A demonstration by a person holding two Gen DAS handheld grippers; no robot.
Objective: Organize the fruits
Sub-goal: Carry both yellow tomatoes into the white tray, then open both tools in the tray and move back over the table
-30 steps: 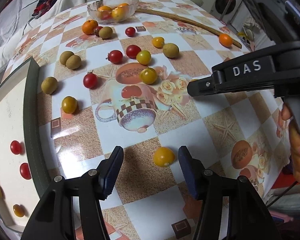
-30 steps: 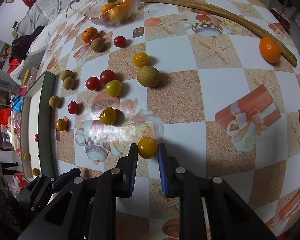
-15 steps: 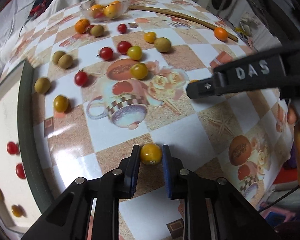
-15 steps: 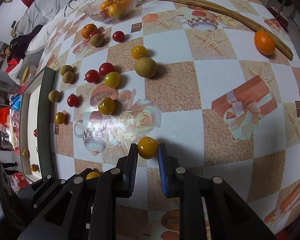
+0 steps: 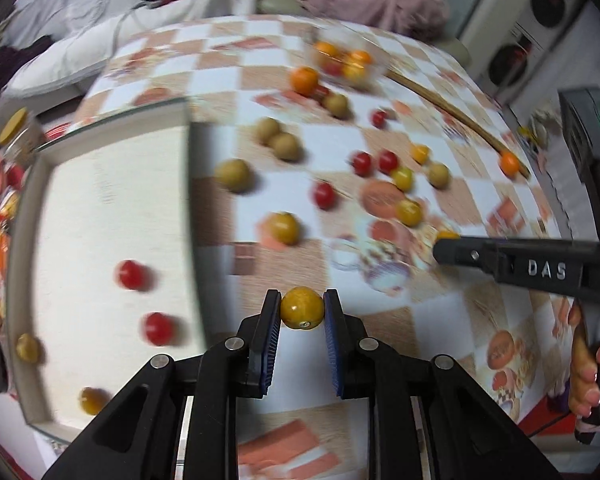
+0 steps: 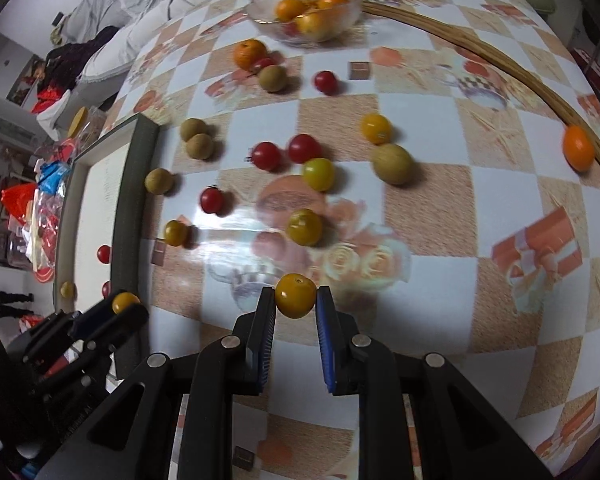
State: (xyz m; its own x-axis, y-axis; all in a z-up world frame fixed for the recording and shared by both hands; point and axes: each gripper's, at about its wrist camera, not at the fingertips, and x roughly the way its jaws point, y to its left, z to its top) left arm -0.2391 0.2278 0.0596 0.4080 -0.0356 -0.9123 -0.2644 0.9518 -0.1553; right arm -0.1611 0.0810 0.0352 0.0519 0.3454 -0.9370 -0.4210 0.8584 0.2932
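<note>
My left gripper point(image 5: 302, 314) is shut on a yellow cherry tomato point(image 5: 302, 308), held above the table near the white tray's point(image 5: 100, 200) right edge. It also shows in the right wrist view point(image 6: 125, 305). My right gripper point(image 6: 296, 298) is shut on another yellow cherry tomato point(image 6: 295, 295), lifted over the table's middle; its finger point(image 5: 500, 258) shows in the left wrist view. The tray holds two red tomatoes point(image 5: 131, 275) and two yellow ones point(image 5: 92, 399). Red and yellow tomatoes point(image 6: 305, 227) and brown-green fruits point(image 6: 393, 164) lie scattered on the table.
A glass bowl point(image 6: 260, 12) with oranges stands at the far edge. A loose orange point(image 6: 577, 148) lies by a curved wooden stick point(image 6: 480, 56). Another orange point(image 6: 250, 53) lies near the bowl. Bags and clutter point(image 6: 40, 208) sit left of the tray.
My left gripper closed on the yellow tomato, lifted it and swung left toward the tray. My right gripper raised its yellow tomato off the table.
</note>
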